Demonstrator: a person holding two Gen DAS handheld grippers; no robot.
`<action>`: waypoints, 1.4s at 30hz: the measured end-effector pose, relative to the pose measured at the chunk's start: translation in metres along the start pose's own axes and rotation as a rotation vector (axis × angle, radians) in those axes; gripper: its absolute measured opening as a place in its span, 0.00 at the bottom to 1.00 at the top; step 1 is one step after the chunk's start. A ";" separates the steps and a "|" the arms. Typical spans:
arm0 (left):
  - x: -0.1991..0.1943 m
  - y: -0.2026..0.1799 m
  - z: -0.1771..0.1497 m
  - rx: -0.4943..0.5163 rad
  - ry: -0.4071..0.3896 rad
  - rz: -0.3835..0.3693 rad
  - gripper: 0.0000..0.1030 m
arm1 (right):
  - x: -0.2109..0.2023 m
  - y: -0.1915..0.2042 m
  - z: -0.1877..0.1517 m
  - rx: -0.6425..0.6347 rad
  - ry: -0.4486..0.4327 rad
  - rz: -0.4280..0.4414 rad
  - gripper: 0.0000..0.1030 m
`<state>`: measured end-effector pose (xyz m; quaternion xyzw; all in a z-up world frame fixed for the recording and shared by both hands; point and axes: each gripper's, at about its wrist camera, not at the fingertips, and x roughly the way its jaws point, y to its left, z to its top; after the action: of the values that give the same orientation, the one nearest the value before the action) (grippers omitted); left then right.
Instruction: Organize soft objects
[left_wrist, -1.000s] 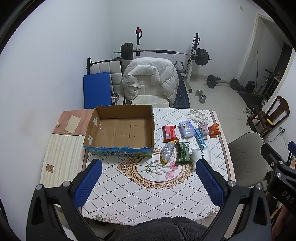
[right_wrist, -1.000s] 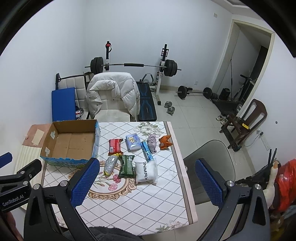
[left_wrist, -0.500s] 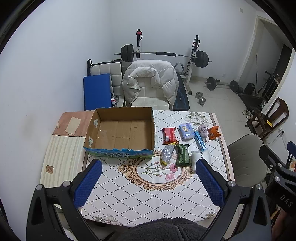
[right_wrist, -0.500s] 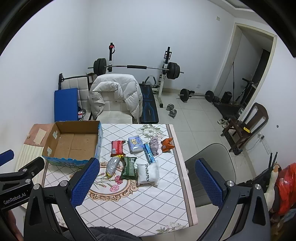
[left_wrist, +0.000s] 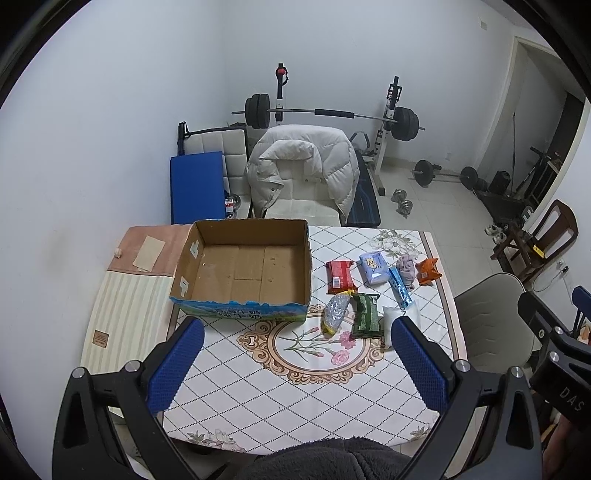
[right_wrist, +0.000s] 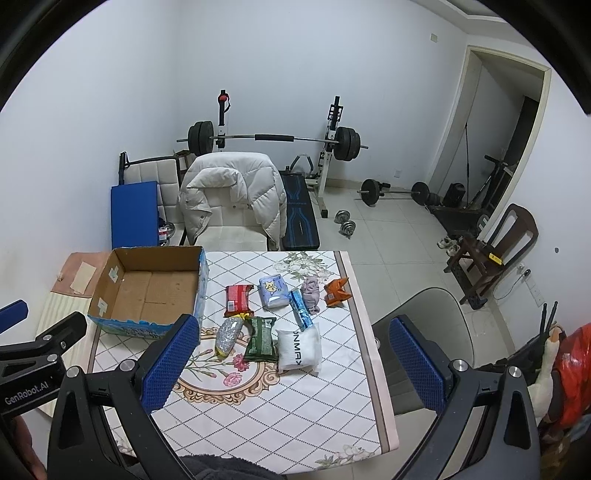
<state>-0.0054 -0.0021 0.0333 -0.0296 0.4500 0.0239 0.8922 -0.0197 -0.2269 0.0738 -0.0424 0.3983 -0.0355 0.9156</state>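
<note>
Your view has crept lower across the table (right_wrist: 258, 406); both grippers, left gripper (left_wrist: 295, 363) and right gripper (right_wrist: 291, 360), gape wide, holding nothing. Mid-frame, the white pack (right_wrist: 298, 348) reads "ONMAX", beside the cardboard box (right_wrist: 147, 291).

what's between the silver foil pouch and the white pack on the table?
A dark green packet lies flat between the silver foil pouch and the white plastic-wrapped pack, clearest in the right wrist view. Both tools hover open, holding nothing.
</note>
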 end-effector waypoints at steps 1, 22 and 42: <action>0.000 0.000 0.000 0.001 0.000 0.000 1.00 | 0.000 0.000 0.000 0.000 0.000 0.000 1.00; -0.004 0.002 -0.002 -0.001 -0.001 0.000 1.00 | -0.002 0.002 0.002 -0.001 0.004 0.012 1.00; 0.258 -0.060 0.009 0.088 0.444 -0.058 0.90 | 0.381 -0.041 -0.066 0.058 0.643 0.132 1.00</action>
<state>0.1596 -0.0574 -0.1669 -0.0080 0.6347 -0.0286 0.7722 0.1893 -0.3081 -0.2435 0.0231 0.6678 0.0008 0.7439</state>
